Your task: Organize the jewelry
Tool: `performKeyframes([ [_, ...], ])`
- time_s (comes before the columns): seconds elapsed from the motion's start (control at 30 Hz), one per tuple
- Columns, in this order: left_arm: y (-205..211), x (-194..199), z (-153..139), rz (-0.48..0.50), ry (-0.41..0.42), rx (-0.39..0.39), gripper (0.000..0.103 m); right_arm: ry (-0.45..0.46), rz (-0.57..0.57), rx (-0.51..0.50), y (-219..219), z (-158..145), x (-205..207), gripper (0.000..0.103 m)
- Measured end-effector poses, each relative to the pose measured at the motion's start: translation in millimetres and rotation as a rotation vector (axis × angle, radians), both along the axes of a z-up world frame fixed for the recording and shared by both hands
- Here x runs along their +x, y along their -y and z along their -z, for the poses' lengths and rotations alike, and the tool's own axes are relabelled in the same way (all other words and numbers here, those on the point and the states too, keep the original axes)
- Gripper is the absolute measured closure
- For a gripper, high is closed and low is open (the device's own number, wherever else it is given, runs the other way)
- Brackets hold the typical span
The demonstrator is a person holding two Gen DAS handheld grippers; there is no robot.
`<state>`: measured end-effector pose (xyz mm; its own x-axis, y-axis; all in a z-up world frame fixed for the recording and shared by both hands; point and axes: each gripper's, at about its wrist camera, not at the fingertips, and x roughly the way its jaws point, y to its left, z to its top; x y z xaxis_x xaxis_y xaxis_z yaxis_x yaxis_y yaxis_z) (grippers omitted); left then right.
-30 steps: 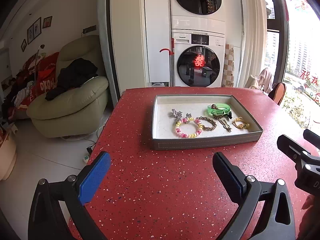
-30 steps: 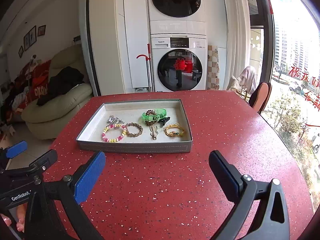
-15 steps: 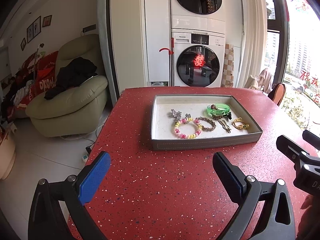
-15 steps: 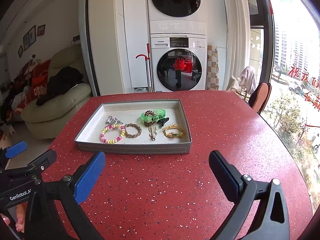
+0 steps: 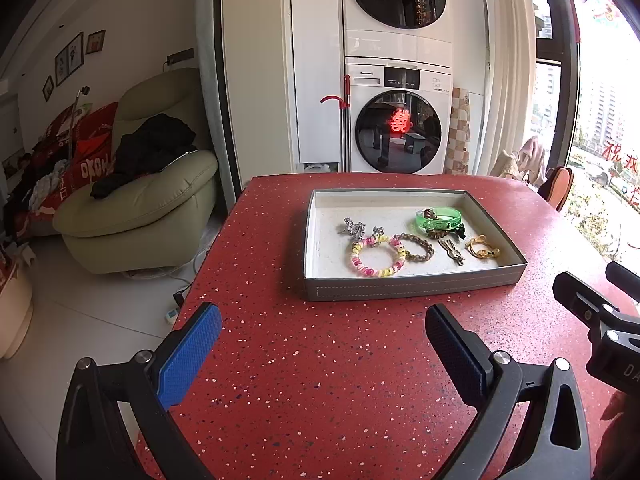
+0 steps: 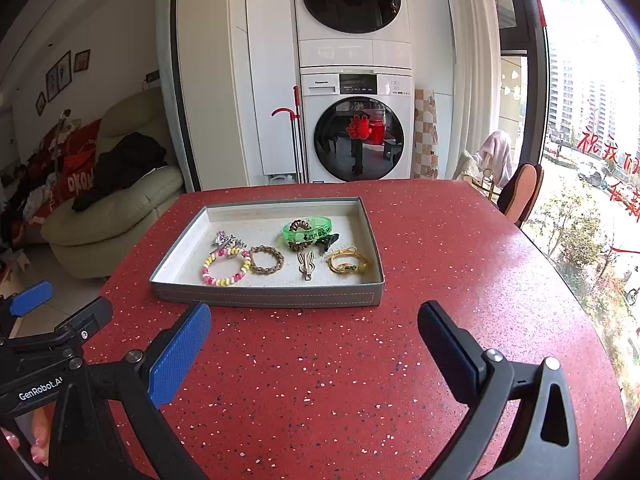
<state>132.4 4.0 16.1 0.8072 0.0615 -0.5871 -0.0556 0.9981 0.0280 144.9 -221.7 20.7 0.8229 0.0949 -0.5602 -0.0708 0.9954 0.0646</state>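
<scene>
Two tools, both spread wide, empty: left tool [image 5: 322, 350], right tool [image 6: 314, 344], over red surface [image 6: 440, 280].

Risks:
- Pieces crowded; wide jaws may snag neighbour.
- Light tray [image 6: 264, 295] may slide if wall bumped.

Tray ahead of both tools. Left to right: silver clip [image 6: 225, 240], pastel bead bracelet [image 6: 225, 267], braided ring [image 6: 267, 258], green band [image 6: 308, 229], rabbit clip [image 6: 306, 266], gold cord piece [image 6: 347, 263].

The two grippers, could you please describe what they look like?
Both the left gripper and the right gripper are black frames with silver screws and textured blue finger pads. The left one's body carries white GenRobot.AI lettering, seen in the right wrist view.
</scene>
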Motion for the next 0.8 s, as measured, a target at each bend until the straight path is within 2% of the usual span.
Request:
performKeyframes([
  [0.8, 2.6, -1.7, 2.2, 0.003, -0.004, -0.003, 0.0, 0.0, 0.002, 0.001, 1.4, 0.6, 0.2, 0.0],
])
